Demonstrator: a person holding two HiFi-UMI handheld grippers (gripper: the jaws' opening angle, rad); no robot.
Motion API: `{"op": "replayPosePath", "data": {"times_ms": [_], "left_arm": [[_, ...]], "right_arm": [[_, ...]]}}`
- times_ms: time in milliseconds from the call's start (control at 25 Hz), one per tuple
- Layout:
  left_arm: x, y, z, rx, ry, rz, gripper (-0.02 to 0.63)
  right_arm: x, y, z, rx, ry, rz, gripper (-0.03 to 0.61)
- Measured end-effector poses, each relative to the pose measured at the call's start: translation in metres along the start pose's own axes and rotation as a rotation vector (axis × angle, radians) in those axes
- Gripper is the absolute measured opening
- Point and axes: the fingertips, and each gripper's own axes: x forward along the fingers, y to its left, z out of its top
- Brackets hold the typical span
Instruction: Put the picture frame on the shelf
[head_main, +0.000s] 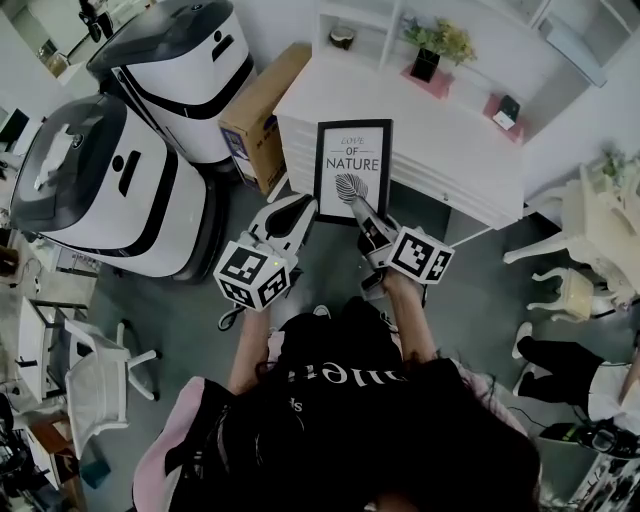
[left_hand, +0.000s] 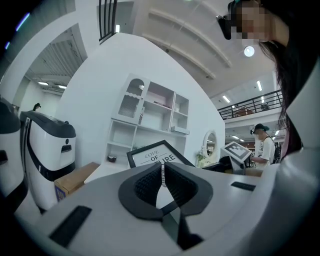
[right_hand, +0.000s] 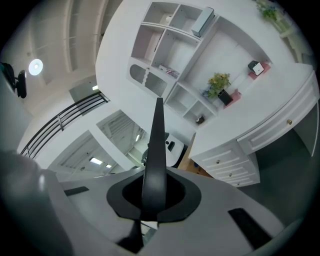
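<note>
Picture frame (head_main: 352, 170) by desk (head_main: 440, 130) in clenched right hand-held gripper (head_main: 358, 206); left hand-held gripper (head_main: 301, 208) closed.

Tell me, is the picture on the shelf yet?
Not yet. The right tool grips the picture frame by its bottom edge, holding it up.

"LOVE OF NATURE" is printed on the white sheet inside the picture frame (head_main: 352, 172). Below the frame, white lettering is seen on a person's black shirt (head_main: 340, 352), but it cannot be read.
</note>
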Motion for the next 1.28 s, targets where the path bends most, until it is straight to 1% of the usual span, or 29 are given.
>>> {"op": "replayPosePath", "data": {"times_ms": [160, 440, 640, 800, 960, 1280], "left_arm": [[-0.005, 0.013, 0.0, -0.016, -0.004, 0.006, 0.029], [0.004, 0.031, -0.008, -0.04, -0.007, 0.015, 0.029], [0.016, 0.057, -0.012, -0.049, 0.006, 0.037, 0.029], [0.03, 0.091, -0.009, -0.048, -0.002, 0.063, 0.029], [0.057, 0.13, -0.003, -0.049, -0.005, 0.09, 0.029], [0.143, 0.193, 0.014, -0.052, 0.002, 0.102, 0.029]], "right_arm": [[0.008, 0.002, -0.001, -0.007, 0.008, -0.011, 0.054], [0.026, -0.008, 0.007, -0.012, 0.028, -0.015, 0.054], [0.055, -0.022, 0.016, 0.002, 0.041, -0.011, 0.054], [0.088, -0.037, 0.029, 0.022, 0.054, -0.001, 0.054], [0.129, -0.057, 0.05, 0.035, 0.071, 0.002, 0.054], [0.208, -0.097, 0.114, 0.046, 0.109, 0.014, 0.054]]}}
